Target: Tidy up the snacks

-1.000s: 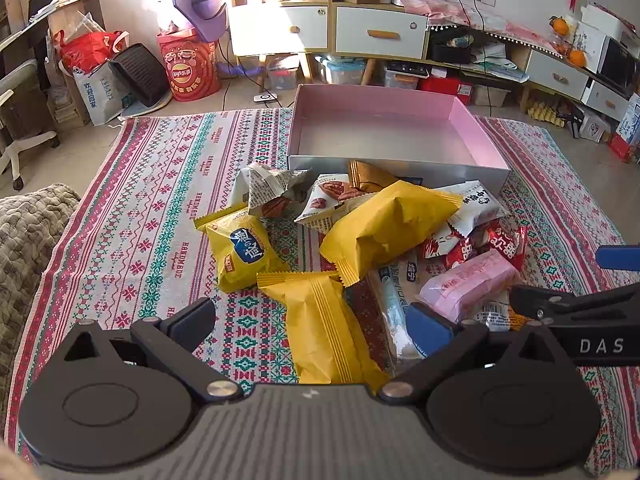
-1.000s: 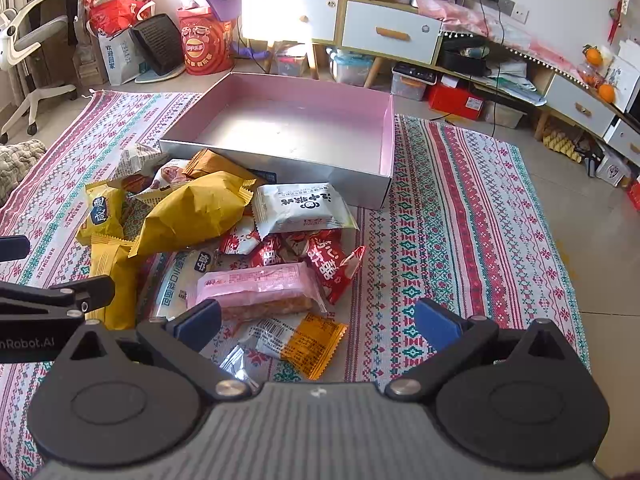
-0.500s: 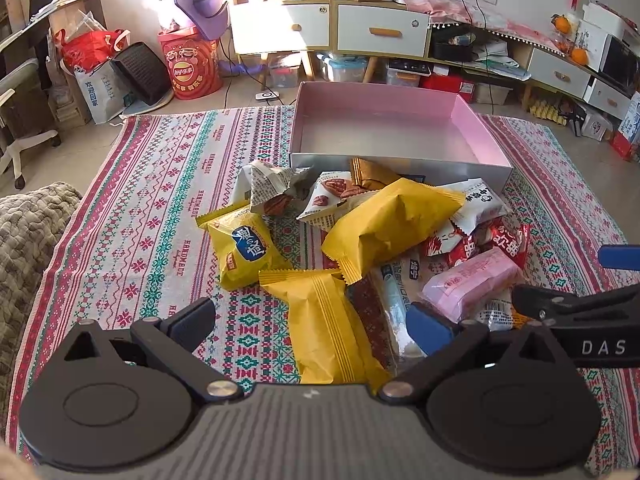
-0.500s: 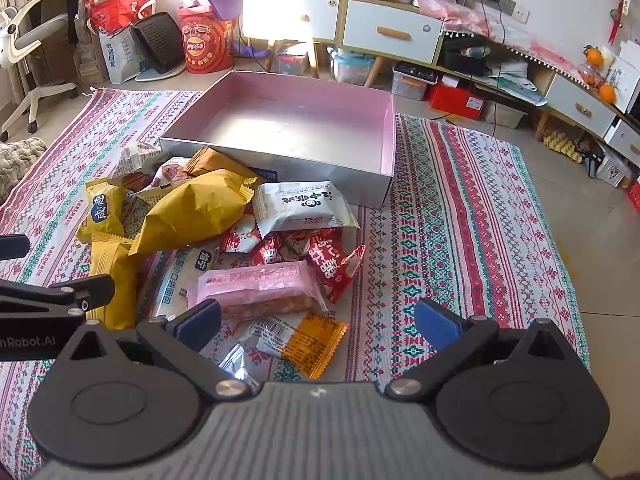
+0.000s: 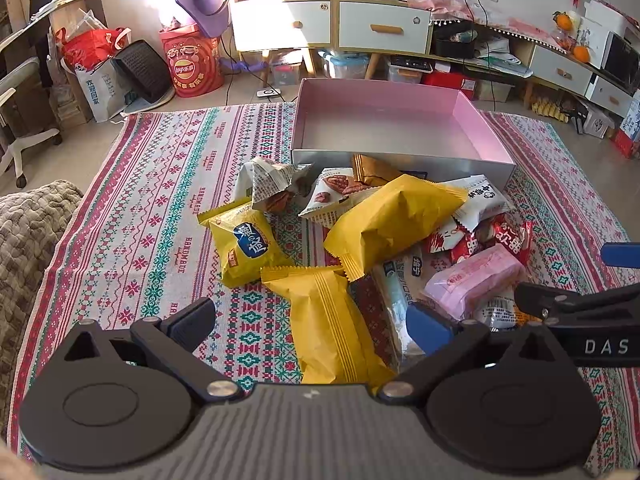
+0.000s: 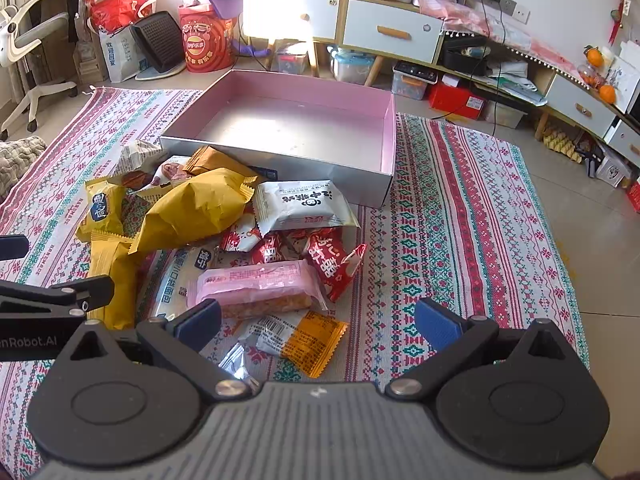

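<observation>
Sunny living room, with a striped woven rug (image 5: 168,216) in red, green and white on the floor. Compared with a second ago, almost nothing different: same heap, same box, only a very small drift of the view. Meaning for the task, probably: sorting not yet started, no packet lifted.

At 12 o'clock in both views, a shallow pink cardboard box (image 6: 390,136) with silver outside, nothing inside. Just before its near wall, at the centre, a loose pile of snack packets, some overlapping: a big puffed yellow foil bag (image 5: 384,220), a flat yellow packet (image 5: 332,320), a pink wrapped bar (image 6: 256,286), a white pillow packet (image 6: 304,204), small red sachets (image 6: 336,264).

Left gripper (image 5: 310,324) spread wide over the flat yellow packet, holding nothing. Right gripper (image 6: 318,326) also spread wide, above a clear and orange wrapper (image 6: 300,340), holding nothing.
</observation>
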A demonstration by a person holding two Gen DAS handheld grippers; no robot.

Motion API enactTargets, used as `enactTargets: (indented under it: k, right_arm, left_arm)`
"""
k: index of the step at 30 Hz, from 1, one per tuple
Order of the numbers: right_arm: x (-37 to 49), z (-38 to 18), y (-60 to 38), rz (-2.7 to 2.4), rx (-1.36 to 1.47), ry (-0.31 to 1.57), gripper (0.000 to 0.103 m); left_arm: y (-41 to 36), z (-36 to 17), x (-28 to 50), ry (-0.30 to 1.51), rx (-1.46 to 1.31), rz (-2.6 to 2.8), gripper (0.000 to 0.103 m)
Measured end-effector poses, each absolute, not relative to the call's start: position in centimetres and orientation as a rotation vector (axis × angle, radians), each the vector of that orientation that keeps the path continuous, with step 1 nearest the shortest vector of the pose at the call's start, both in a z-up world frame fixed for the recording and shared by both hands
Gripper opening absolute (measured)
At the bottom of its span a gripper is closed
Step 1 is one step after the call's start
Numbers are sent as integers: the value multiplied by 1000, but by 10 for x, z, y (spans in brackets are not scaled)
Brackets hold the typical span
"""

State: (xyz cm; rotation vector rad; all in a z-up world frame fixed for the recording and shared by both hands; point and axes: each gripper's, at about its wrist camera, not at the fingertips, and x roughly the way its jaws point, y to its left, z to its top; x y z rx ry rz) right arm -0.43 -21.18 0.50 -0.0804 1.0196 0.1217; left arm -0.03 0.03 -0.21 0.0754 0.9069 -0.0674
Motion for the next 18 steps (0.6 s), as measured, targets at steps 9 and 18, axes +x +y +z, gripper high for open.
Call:
enactTargets:
  k: [9, 18]
  right_arm:
    - [-4, 5, -212, 120, -82, 1023, 103]
    - [-4, 4, -213, 118, -87, 1026, 103]
  left_arm:
    - [0, -3, 0, 909, 77, -65, 103]
    - [0, -3, 0, 910, 77, -64, 103]
